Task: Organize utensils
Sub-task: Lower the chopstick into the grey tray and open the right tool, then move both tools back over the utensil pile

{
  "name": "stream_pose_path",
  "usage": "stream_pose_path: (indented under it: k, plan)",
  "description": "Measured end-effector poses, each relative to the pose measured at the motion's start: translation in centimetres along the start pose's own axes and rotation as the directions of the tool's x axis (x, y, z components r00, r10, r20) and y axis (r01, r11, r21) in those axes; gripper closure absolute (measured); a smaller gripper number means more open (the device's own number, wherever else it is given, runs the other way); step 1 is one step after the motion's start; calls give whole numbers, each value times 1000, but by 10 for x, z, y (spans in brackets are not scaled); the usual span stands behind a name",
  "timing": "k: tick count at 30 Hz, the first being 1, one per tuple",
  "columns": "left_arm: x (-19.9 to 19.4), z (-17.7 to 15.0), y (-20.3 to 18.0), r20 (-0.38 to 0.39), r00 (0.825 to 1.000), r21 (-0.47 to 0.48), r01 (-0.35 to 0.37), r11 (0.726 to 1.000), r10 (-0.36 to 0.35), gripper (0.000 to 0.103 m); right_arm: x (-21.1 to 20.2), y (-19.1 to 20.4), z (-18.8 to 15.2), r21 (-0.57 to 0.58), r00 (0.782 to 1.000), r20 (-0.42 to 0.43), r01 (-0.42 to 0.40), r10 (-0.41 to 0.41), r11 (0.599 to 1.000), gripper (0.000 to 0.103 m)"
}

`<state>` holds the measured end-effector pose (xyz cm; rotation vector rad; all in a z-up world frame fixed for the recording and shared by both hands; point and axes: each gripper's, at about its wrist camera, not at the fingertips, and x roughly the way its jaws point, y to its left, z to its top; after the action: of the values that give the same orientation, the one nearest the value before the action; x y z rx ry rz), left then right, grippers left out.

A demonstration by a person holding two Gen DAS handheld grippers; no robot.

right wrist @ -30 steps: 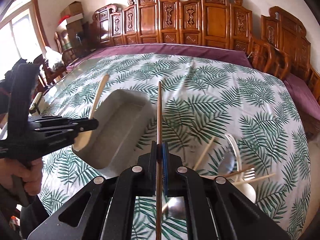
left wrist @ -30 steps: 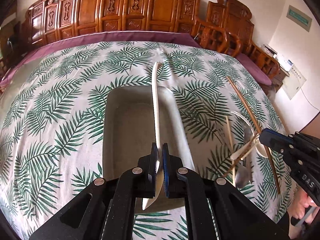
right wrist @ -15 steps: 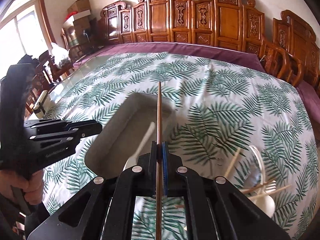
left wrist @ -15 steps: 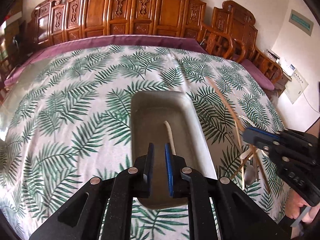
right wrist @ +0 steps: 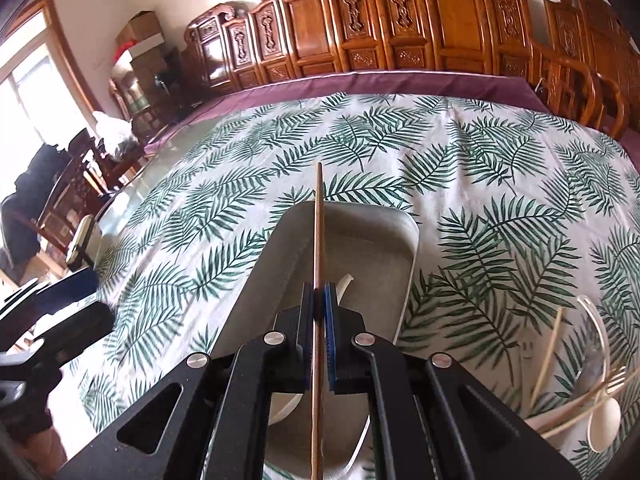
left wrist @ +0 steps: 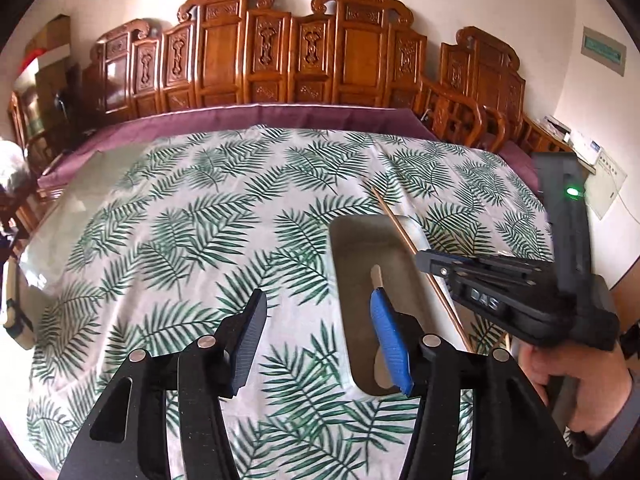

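The leaf-print tablecloth [right wrist: 480, 184] is occupied by a long grey tray [right wrist: 404, 280]. Above it, lengthwise, a wooden chopstick [right wrist: 318, 240] is clamped by the right gripper [right wrist: 319, 320], tip pointing away. The left gripper [left wrist: 320, 340] is opening, with nothing between its jaws.

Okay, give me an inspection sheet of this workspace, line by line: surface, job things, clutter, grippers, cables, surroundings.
Surface: leaf-print tablecloth over a purple cloth.
Job's things: grey tray holding a white spoon; wooden chopstick above the tray; utensil pile to its right.
Clutter: nothing seen.
Grippers: left gripper jaws opening, nothing between them; right gripper shut on the chopstick.
Cables: one on the wall.
Surroundings: carved wooden chairs, cardboard boxes, window.
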<state>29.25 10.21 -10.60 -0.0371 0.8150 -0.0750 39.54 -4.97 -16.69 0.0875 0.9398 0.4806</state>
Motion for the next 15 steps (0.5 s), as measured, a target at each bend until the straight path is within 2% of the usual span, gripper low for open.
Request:
stream_pose_path:
  k: [8,15]
  plan:
    - [1,-4,4,-1,1000,12,-17,1000,17,51,2,4,0,-7,1000,-15,-2,1,1000,95]
    - [-1,-8,-14,1,1000,37,-6,999,6,51,-27,-11,-11,-36,1000,6,19,-19,999,95]
